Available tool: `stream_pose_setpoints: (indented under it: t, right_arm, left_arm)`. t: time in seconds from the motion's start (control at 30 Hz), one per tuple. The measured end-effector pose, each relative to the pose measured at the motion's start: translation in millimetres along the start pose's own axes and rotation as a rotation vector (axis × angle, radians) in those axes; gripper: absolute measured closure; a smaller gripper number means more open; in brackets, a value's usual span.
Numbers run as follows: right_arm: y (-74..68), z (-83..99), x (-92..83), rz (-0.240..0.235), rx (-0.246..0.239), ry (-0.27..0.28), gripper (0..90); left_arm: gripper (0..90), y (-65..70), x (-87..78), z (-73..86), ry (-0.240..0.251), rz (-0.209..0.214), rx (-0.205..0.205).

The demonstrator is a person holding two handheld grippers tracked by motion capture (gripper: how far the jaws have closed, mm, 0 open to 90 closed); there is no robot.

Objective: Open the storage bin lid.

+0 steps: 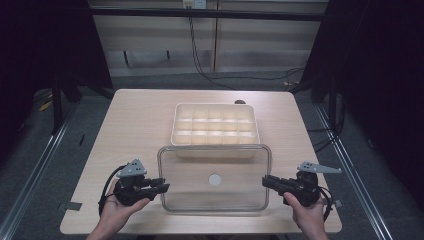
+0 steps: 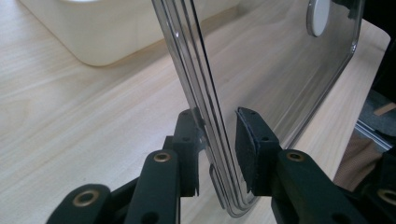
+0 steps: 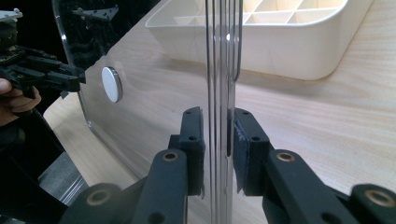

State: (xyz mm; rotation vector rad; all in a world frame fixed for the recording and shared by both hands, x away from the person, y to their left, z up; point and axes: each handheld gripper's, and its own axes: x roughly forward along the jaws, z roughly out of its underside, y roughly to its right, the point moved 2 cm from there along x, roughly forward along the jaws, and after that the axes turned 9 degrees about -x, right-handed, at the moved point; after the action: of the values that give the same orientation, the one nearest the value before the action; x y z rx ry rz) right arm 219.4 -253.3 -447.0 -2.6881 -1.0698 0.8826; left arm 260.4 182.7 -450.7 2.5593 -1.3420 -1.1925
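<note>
- The clear, flat rectangular plastic lid [image 1: 215,178] with a small white round disc [image 1: 215,179] at its middle sits just in front of the cream plastic tray of small square compartments [image 1: 215,126]. Its far edge overlaps the tray's near wall in the high view.
- The left tongs [image 1: 161,187] straddle the lid's left rim. In the left gripper view one pad touches the rim while the other stands a little off, so they are narrow but not clamped.
- The right tongs [image 1: 267,182] straddle the opposite rim, jaws narrow, with slim gaps visible on both sides of the ribbed edge.
- Taking opposite edges likely keeps the wide lid level for carrying onto the tray.
- Whether the lid rests on the pale wooden counter [image 1: 135,130] or hangs lifted is hard to tell; its transparency blurs the edges.
- The tray's compartments appear empty, though glare washes them out.
</note>
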Motion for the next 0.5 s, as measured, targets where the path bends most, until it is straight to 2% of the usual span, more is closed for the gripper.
stream_pose_setpoints:
  t: [0.03, 0.2, 0.23, 0.4, 0.5]
  right_arm:
    - [0.3, 1.9, 0.5, -0.004, 0.011, -0.001, 75.3]
    - [-1.8, 5.6, 2.1, -0.014, 0.005, -0.012, 75.5]
    - [-2.4, 7.0, 3.3, -0.011, 0.006, -0.021, 75.9]
    - [-0.7, 9.1, 4.5, -0.015, 0.013, -0.023, 76.1]
    - [-0.3, 9.3, 6.0, -0.006, 0.003, -0.033, 76.1]
  left_arm:
    - [70.5, 0.9, 0.0, 2.3, -0.003, -0.002, -0.002]
    - [70.4, -1.4, 1.8, 9.0, -0.024, 0.001, -0.011]
    - [69.4, -3.0, 4.0, 11.5, -0.028, 0.015, -0.021]
    - [68.2, -3.1, 4.6, 12.8, -0.021, 0.016, -0.007]
    - [67.8, -4.8, 6.6, 13.5, -0.022, 0.021, -0.023]
